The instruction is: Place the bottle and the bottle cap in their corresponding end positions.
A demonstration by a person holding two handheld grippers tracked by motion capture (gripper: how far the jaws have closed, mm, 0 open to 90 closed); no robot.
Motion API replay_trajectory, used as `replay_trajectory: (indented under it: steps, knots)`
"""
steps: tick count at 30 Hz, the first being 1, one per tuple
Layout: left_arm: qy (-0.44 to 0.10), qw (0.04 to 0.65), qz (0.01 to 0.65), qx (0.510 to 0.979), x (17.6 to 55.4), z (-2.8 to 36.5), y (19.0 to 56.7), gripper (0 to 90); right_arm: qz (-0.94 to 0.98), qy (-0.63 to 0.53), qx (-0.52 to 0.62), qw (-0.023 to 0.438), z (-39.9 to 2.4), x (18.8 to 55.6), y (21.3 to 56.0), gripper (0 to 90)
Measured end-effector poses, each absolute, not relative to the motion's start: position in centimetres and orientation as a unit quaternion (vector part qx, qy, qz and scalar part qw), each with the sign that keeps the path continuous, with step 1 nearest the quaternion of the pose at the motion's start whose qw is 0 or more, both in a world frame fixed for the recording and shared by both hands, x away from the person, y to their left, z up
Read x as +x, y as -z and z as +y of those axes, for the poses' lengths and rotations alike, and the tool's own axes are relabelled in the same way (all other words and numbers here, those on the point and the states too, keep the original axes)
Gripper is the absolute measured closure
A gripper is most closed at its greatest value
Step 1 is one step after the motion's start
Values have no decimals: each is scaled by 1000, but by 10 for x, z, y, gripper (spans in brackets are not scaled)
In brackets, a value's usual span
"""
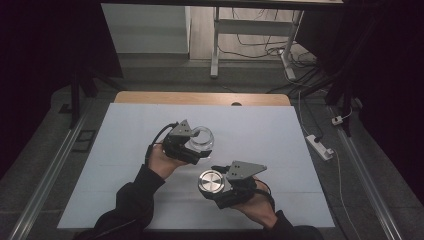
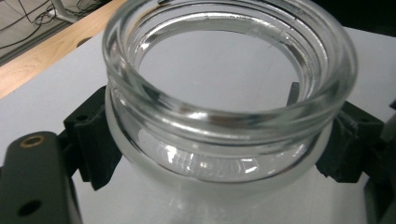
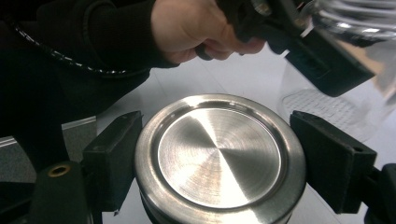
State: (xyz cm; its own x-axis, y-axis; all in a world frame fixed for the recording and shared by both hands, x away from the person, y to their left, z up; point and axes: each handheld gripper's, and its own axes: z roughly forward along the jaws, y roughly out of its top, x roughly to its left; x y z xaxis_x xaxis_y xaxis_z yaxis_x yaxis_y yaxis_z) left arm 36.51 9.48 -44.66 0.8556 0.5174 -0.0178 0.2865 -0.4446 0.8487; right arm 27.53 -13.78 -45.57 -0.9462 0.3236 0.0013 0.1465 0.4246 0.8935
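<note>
Glass jar [image 1: 202, 138] sits clamped in the left gripper [image 1: 196, 145] around frame center, while the right gripper [image 1: 216, 186] just below it grips a steel lid [image 1: 210, 182] over the white surface [image 1: 280, 135].

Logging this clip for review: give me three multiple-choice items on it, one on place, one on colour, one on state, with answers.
1. Where is the glass jar?
A. in the left gripper
B. in the right gripper
C. on the floor

2. What colour is the lid?
A. red
B. silver metal
C. black

3. The jar's mouth is
A. capped
B. taped over
C. open

Answers: 1 A, the left gripper view has both jaws against its sides. 2 B, brushed steel shines between the right gripper jaws. 3 C, the rim is bare.
</note>
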Motion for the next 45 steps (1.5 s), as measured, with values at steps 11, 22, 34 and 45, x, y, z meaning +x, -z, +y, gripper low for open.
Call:
replay_trajectory:
  steps: [11,22,34,45]
  knots:
    - [-121,472,239,840,375,91,452,154,846,-511,135,67,-134,279,470,192]
    - [-124,473,235,840,385,83,457,154,850,-503,143,62,-132,286,483,192]
    - [-127,463,244,843,399,76,473,154,854,-494,147,65,-133,293,499,192]
    - [-132,465,255,837,409,75,486,154,865,-475,149,56,-123,299,516,192]
